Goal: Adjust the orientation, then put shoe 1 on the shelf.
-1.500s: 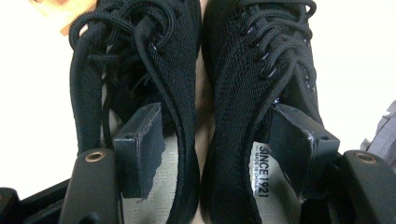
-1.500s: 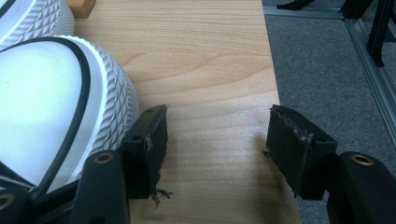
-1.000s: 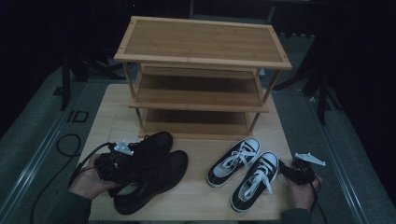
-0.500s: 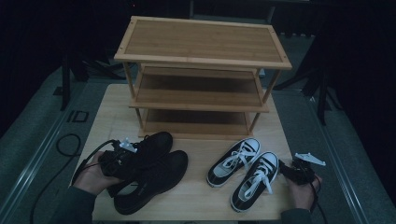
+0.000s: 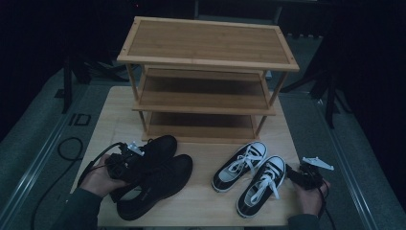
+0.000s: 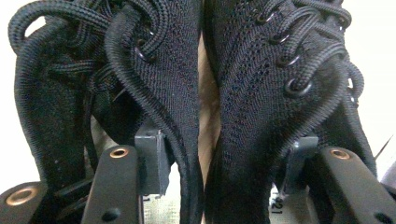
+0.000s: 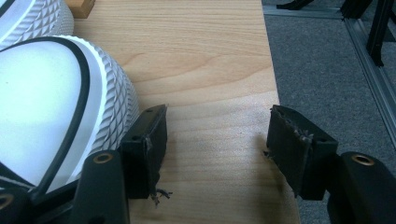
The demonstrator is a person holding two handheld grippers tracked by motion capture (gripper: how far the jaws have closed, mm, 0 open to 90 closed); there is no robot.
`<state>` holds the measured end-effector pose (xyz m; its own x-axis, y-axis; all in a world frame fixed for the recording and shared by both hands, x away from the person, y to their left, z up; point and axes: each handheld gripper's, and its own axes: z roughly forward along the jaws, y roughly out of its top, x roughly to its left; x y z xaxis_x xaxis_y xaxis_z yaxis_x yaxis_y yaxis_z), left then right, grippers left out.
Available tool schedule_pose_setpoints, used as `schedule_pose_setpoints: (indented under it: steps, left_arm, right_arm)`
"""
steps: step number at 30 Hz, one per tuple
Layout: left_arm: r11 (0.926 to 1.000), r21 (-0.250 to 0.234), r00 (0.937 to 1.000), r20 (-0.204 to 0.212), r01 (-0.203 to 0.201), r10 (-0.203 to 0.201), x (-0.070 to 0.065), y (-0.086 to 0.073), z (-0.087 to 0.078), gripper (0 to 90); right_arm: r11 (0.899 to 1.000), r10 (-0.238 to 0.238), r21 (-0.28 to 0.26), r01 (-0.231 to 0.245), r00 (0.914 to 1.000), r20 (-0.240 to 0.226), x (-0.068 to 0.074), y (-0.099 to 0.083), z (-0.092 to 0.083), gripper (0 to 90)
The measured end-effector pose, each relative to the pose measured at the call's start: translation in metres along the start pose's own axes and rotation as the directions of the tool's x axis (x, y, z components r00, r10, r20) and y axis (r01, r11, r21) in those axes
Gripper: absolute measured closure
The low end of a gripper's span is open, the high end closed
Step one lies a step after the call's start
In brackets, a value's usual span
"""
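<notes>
Pale wooden table point(image 5: 201, 196) on grey floor point(image 5: 33, 143), dark surroundings

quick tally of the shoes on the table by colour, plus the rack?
Black shoes: 2, one behind, one in front
Black-and-white sneakers: 2, one to the left, one to the right
Wooden shoe rack: 1
Total: 5
</notes>
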<state>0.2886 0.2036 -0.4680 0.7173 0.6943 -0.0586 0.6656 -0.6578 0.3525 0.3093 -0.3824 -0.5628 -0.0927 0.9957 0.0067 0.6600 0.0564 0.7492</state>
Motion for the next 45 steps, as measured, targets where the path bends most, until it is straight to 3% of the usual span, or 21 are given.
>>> schedule_pose_setpoints:
  steps: [8,15,22,45]
  left_arm:
    - [0.9996,0.029,1.0000,-0.001,-0.003,0.003,-0.002,0.005,0.009,54.1]
    - [0.9991,0.031,0.9995,-0.012,-0.028,0.029,-0.003,0.005,0.008,69.3]
    - [0.9996,0.028,0.9996,-0.025,-0.009,0.010,0.000,0.005,0.007,84.1]
    - [0.9994,0.011,0.9964,-0.078,-0.033,0.033,-0.009,0.011,0.003,86.0]
  right_arm:
    - [1.000,0.000,0.000,0.000,1.0000,0.000,0.000,0.000,0.000,37.5]
    - [1.000,0.000,0.000,0.000,1.0000,0.000,0.000,0.000,0.000,37.5]
    - [1.000,0.000,0.000,0.000,1.0000,0.000,0.000,0.000,0.000,37.5]
    - [1.000,0.001,0.000,-0.001,1.0000,0.000,0.000,0.000,0.000,37.5]
